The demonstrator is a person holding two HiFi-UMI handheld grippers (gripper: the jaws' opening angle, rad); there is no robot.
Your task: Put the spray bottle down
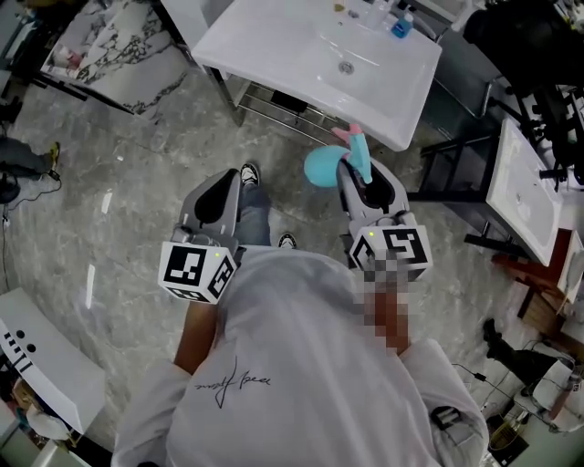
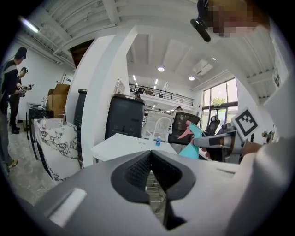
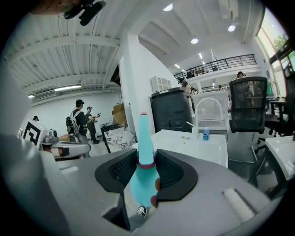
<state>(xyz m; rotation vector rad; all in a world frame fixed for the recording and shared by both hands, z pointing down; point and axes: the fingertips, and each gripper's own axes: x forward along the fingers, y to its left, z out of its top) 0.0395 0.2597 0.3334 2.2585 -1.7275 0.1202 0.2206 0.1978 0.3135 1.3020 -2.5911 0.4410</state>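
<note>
Right gripper: clenched on the spray bottle, both dark pads pressing its neck at the dark pink collar
Bottle against the jaws: in the right gripper view the slim teal head rises above the pads and the rounded teal body hangs below them, with a shoe and the floor visible underneath
Bottle from above: in the head view the spray bottle sticks out at the tip of the right gripper, the body towards the person's left and the pink trigger towards the washbasin
Where the bottle is: held in the air over the grey marble floor, just short of the washbasin's front edge, resting on nothing
Left gripper: jaw tips meet, nothing between them
Left gripper from above: the left gripper is held level beside the right one, well apart from the bottle
On the washbasin: a small blue bottle near the far edge
</note>
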